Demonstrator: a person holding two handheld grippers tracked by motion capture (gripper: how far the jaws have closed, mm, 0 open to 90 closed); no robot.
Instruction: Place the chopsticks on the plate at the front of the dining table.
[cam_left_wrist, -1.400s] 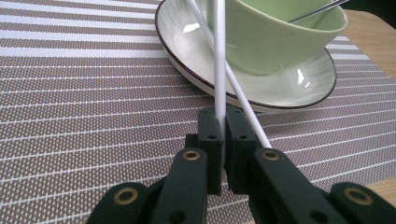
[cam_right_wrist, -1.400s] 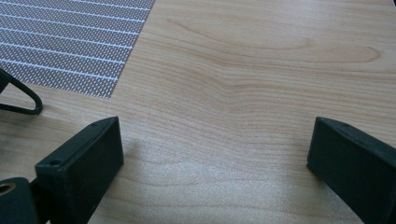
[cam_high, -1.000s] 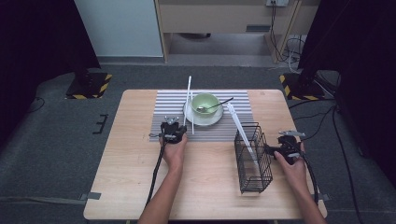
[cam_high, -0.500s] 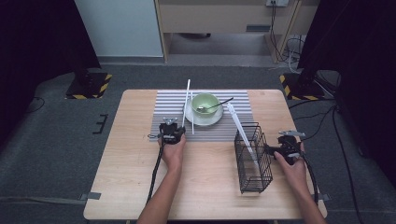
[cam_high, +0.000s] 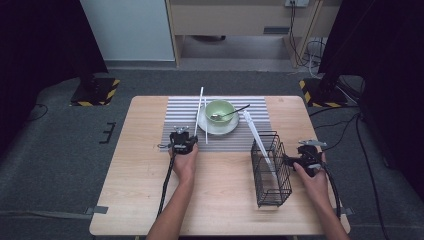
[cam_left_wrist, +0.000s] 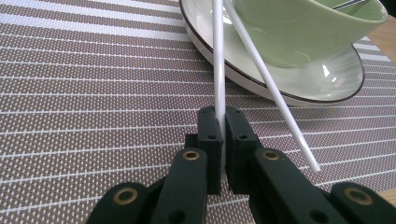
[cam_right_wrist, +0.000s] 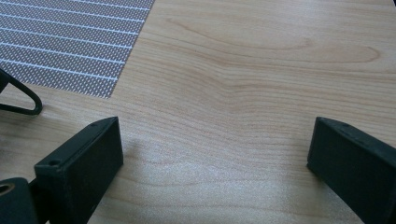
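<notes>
1. Pale wood table (cam_high: 150, 200) with visible grain, smooth surface; a woven placemat (cam_high: 180, 117) with grey-brown and white stripes lies across the far middle of it, fine mesh texture up close in the left gripper view.
2. Left tongs (cam_left_wrist: 219, 140) are clenched on a thin white chopstick (cam_left_wrist: 217, 56); it's a straight, round, plastic-looking rod that runs away from the pads over the placemat and past the plate's rim; in the high view the left tongs (cam_high: 181, 141) sit at the placemat's near edge.
3. Second white chopstick (cam_left_wrist: 275, 88) lies slanted just beside the first, its near end on the placemat, the rest going up over the plate.
4. Glossy cream plate (cam_left_wrist: 336, 79) with a dark rim line carries a light green bowl (cam_left_wrist: 303, 23); the bowl (cam_high: 220, 110) has a metal spoon (cam_high: 231, 113) in it, handle sticking out to the right.
5. Black wire basket (cam_high: 271, 170), boxy and see-through, stands at the right of the table; a long white utensil (cam_high: 256, 137) leans in it, poking out toward the bowl.
6. Right tongs (cam_right_wrist: 215, 154) are released, jaws wide apart over bare wood; in the high view they sit just beside the basket's right side.
</notes>
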